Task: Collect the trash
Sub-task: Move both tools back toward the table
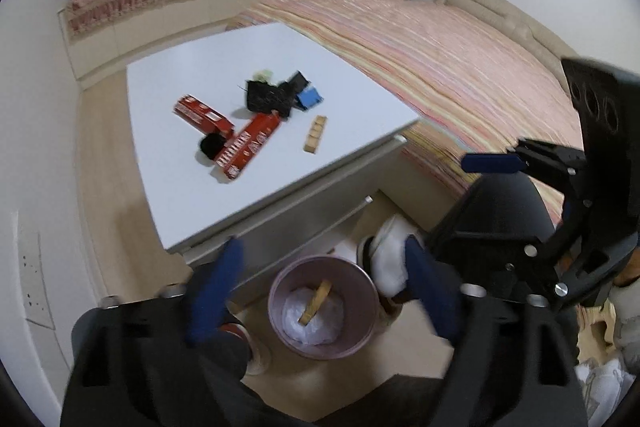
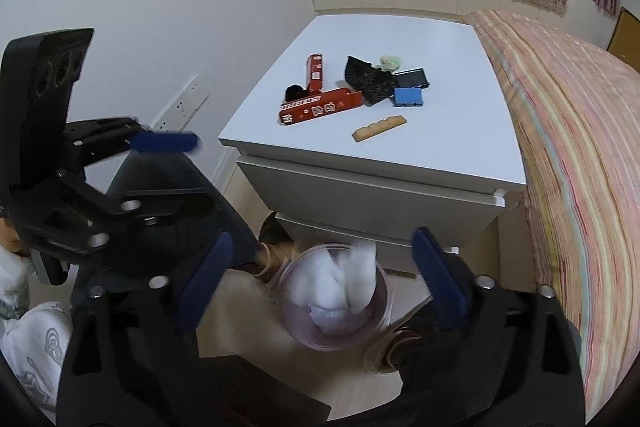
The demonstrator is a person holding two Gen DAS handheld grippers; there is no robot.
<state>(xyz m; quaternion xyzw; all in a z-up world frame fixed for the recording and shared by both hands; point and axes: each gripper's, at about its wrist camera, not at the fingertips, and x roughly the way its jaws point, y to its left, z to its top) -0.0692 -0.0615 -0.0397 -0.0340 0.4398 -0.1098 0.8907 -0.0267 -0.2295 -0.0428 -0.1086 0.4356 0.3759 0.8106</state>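
— Where do you stand right now?

— Both your grippers hang over the bin (image 1: 323, 307) on the floor at the foot of the nightstand (image 1: 200, 75). Your left gripper (image 1: 324, 291) has its jaws spread wide with nothing between them; your right gripper (image 2: 320, 279) is spread the same and empty. A wooden piece (image 1: 316, 303) and white paper (image 2: 344, 279) lie in the bin.

— And what is left to collect?

— All of it sits on the nightstand top. Nearest the front edge lies a wooden strip (image 2: 380, 129), alone. Behind it are two red boxes (image 2: 320, 107), with a small black lump (image 2: 295, 91) touching them. Farther back, a black wrapper (image 2: 368, 79), a blue box (image 2: 408, 97), a dark case (image 2: 412, 78) and a green scrap (image 2: 390, 62) crowd together.

— How should you go about it?

— Probably take the strip first: it lies free. Keep the jaws wide, straddle its narrow width, close squarely.
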